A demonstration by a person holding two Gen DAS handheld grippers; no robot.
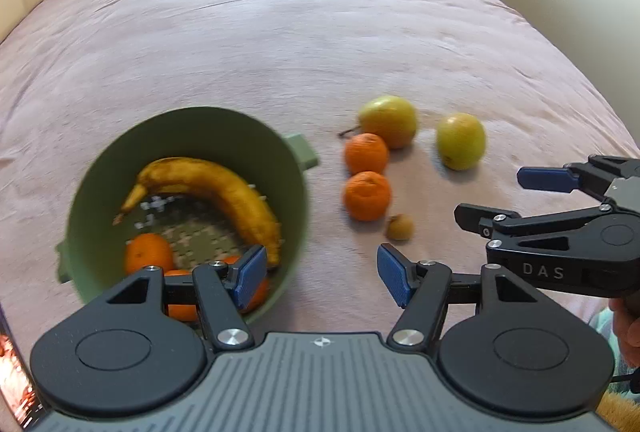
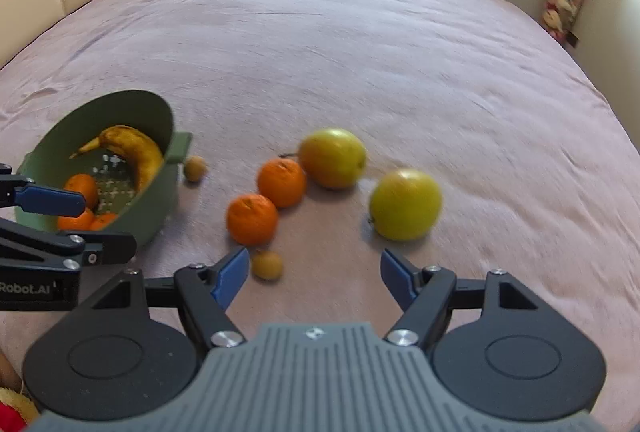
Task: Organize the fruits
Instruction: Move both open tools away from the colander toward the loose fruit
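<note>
The work surface was a bed (image 2: 360, 44) under a wrinkled pink cover, with pale walls and a white cabinet beyond. On it stood a green colander bowl (image 1: 120, 168), already holding a banana (image 1: 224, 192) and several oranges (image 1: 148, 252). Still loose on the cover, well right of the bowl, lay two yellow-green apples: the farther one (image 2: 332, 158) touching an orange, the nearer one (image 2: 405, 204) apart. Two loose oranges (image 2: 282, 182) (image 2: 252, 219) sat side by side, and two small tan fruits lay out, one (image 2: 195, 168) just beside the bowl's handle, one (image 2: 267, 264) just ahead of the right gripper's left finger.

The left gripper (image 1: 322, 278) hovered at the bowl's near rim, fingers released, nothing between them. The right gripper (image 2: 312, 274) was likewise spread and empty, aimed between the near orange and the near apple.

Judged step: reaching for the next loose fruit. Round fruit on soft bedding may roll; the fingers should straddle the widest part squarely before clenching, and avoid nudging neighbours.
</note>
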